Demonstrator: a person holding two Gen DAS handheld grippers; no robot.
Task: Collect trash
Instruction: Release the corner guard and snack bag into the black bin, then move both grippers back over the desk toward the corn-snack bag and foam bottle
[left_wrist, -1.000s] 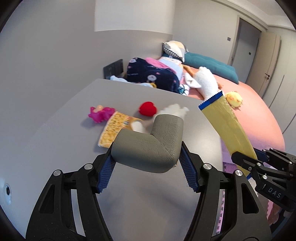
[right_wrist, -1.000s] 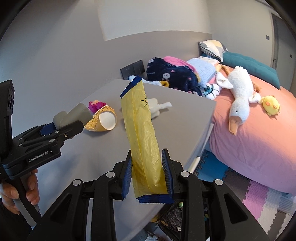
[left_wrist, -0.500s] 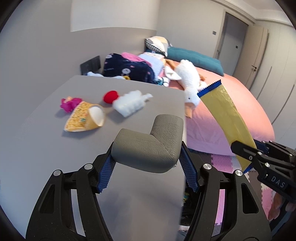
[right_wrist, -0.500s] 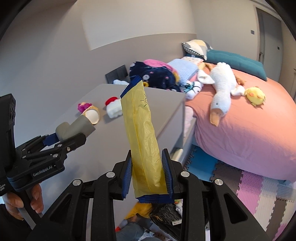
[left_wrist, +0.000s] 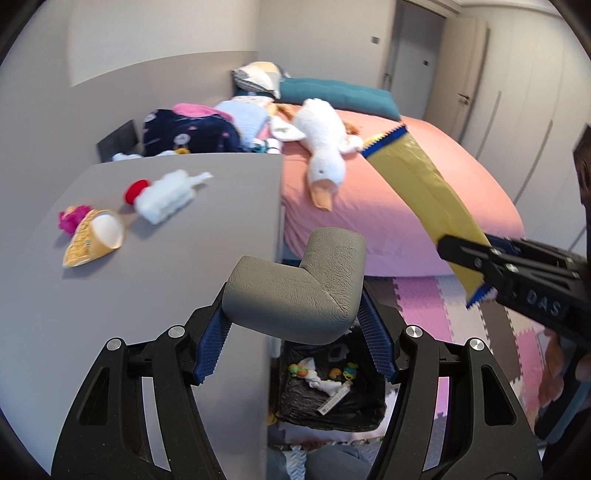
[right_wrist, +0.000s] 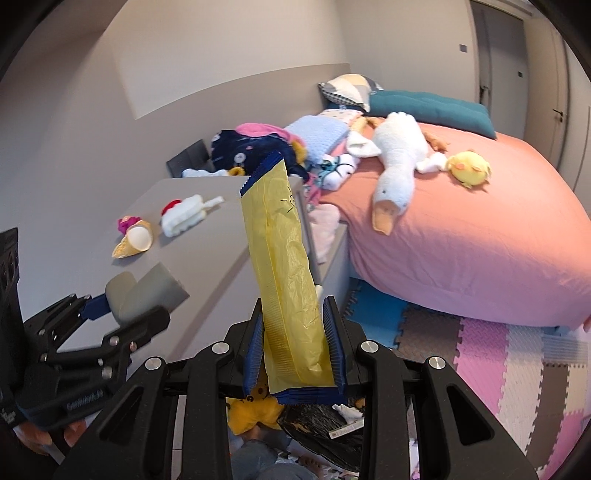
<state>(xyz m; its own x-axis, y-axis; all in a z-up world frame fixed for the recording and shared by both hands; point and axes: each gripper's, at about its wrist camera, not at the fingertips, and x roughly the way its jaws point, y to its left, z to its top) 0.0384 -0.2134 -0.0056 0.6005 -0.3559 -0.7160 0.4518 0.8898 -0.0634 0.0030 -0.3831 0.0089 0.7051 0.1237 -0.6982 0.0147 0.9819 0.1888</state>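
The grey foam corner piece (left_wrist: 295, 284) is clamped in the left gripper (left_wrist: 295, 339) over the table edge (left_wrist: 273, 221), above the black trash bag (left_wrist: 328, 398). The yellow wrapper (right_wrist: 284, 266) stands pinched in the nearly closed right gripper (right_wrist: 295, 347).

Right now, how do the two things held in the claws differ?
The grey foam corner piece is thick, bent like an L and lies crosswise in the left claw. The yellow wrapper is thin, long and stands upright in the right claw. Both are clamped above the black-lined bin.
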